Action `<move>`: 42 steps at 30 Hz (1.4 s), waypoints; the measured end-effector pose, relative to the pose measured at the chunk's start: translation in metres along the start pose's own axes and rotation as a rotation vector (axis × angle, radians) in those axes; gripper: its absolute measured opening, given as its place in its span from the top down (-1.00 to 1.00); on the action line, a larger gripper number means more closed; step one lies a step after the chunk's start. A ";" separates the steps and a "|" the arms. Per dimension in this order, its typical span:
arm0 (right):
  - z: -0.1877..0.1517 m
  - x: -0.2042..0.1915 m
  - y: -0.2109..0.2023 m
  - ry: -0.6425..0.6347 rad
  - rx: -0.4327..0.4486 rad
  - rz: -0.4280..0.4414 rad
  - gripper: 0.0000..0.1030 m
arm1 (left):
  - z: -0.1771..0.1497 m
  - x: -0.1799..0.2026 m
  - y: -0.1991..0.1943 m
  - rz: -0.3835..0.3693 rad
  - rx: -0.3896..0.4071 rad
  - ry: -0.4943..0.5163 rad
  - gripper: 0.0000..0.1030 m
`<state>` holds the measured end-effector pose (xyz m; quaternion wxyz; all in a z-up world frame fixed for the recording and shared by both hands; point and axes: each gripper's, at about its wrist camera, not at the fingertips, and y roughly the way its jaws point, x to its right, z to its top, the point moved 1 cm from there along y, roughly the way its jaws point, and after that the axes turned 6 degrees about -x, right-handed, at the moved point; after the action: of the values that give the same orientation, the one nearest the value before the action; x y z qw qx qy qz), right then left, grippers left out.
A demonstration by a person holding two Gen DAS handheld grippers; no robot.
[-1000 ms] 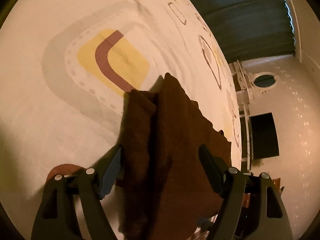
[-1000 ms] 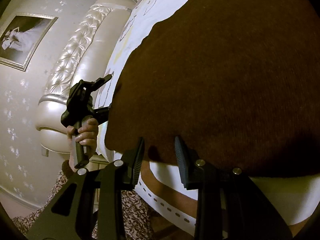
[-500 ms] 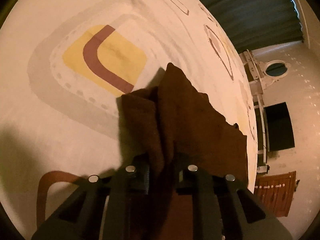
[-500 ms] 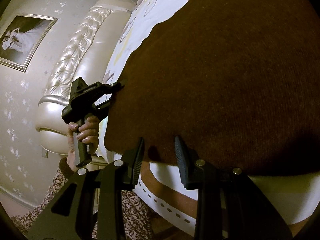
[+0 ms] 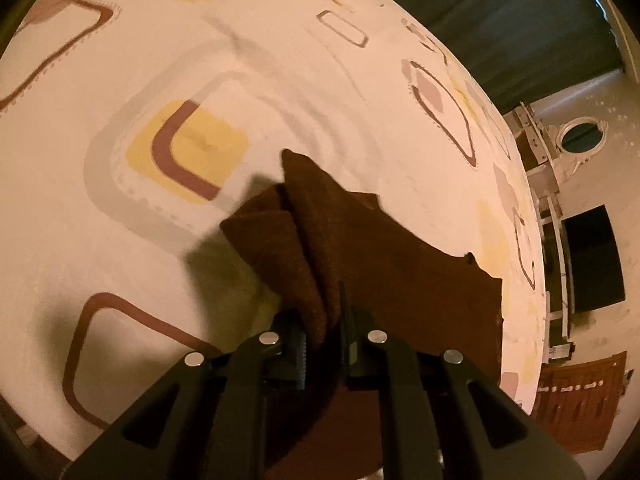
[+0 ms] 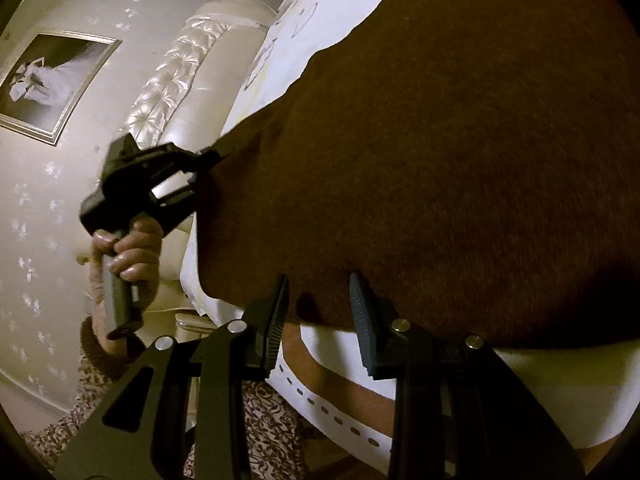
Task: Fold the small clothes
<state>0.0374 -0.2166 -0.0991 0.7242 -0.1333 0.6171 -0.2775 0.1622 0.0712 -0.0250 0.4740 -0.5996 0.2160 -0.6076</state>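
A dark brown knit garment point(image 5: 360, 256) lies on a patterned white bedsheet point(image 5: 280, 80). My left gripper point(image 5: 322, 322) is shut on a bunched fold of the garment's near edge and holds it lifted off the sheet. In the right wrist view the garment point(image 6: 460, 160) fills most of the frame. My right gripper point(image 6: 318, 294) is open, its jaws apart at the garment's near edge, with nothing between them. The left gripper point(image 6: 208, 156) shows there too, held in a hand and pinching the garment's corner.
A tufted cream headboard point(image 6: 168, 92) and a framed picture point(image 6: 44, 80) stand at the left in the right wrist view. Dark curtains point(image 5: 500, 12), a round mirror point(image 5: 582, 136) and a dark screen point(image 5: 592, 256) lie beyond the bed.
My left gripper closed on the garment's bunched edge and has lifted and pulled it. My right gripper stayed open at the near edge.
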 end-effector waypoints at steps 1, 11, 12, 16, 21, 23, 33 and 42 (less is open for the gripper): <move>0.000 0.000 0.000 -0.002 0.001 0.004 0.39 | -0.001 0.006 -0.001 0.006 0.004 0.011 0.78; -0.002 0.006 -0.006 0.002 0.005 0.060 0.39 | -0.021 0.076 -0.002 0.117 0.032 0.107 0.78; -0.002 0.006 -0.007 0.005 0.003 0.065 0.36 | -0.023 0.082 -0.001 0.125 0.034 0.118 0.78; -0.004 0.003 -0.015 -0.006 -0.010 0.083 0.22 | -0.032 0.108 0.006 0.157 0.039 0.151 0.78; -0.005 0.006 -0.026 -0.009 -0.025 0.092 0.16 | -0.045 0.136 0.021 0.182 0.030 0.182 0.78; -0.005 0.008 -0.035 -0.014 -0.030 0.079 0.14 | -0.050 0.143 0.027 0.189 0.024 0.188 0.78; 0.000 0.034 -0.105 -0.007 0.031 0.019 0.08 | -0.070 0.191 0.067 0.221 -0.003 0.218 0.78; -0.015 0.070 -0.157 0.069 0.134 0.039 0.06 | -0.098 0.239 0.106 0.231 -0.039 0.272 0.78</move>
<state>-0.0083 -0.3813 -0.0755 0.7151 -0.0630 0.6241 -0.3086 0.1446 -0.2069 -0.0058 0.4952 -0.4924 0.3573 -0.6202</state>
